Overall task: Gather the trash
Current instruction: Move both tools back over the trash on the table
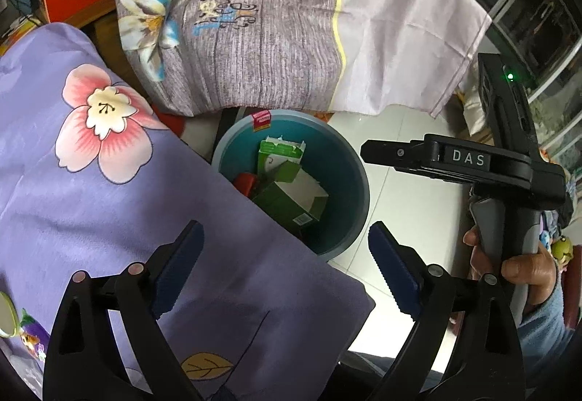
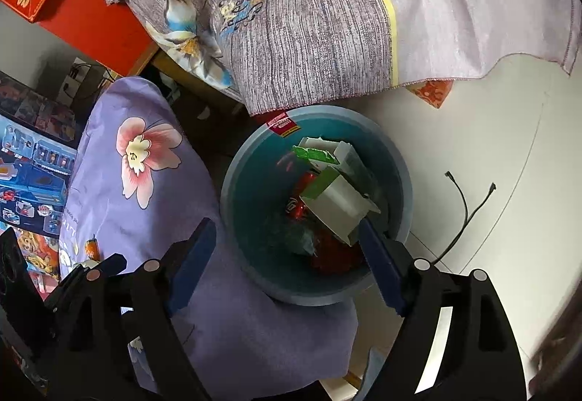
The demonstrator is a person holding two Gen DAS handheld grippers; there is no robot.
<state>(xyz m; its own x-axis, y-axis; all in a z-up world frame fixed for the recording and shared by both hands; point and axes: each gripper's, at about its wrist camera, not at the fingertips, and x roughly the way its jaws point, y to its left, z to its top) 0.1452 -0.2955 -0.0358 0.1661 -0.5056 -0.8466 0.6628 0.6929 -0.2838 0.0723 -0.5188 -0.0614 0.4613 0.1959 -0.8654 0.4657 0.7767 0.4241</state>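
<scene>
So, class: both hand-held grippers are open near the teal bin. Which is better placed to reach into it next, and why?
Probably right. The right hand-held gripper hovers open above the teal bin, one finger over its rim. The left hand-held gripper sits farther back, over the purple floral cloth.

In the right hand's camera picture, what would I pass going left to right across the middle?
Toy boxes → purple flowered cloth → blue bin holding green cartons → black cable on the white floor.
</scene>
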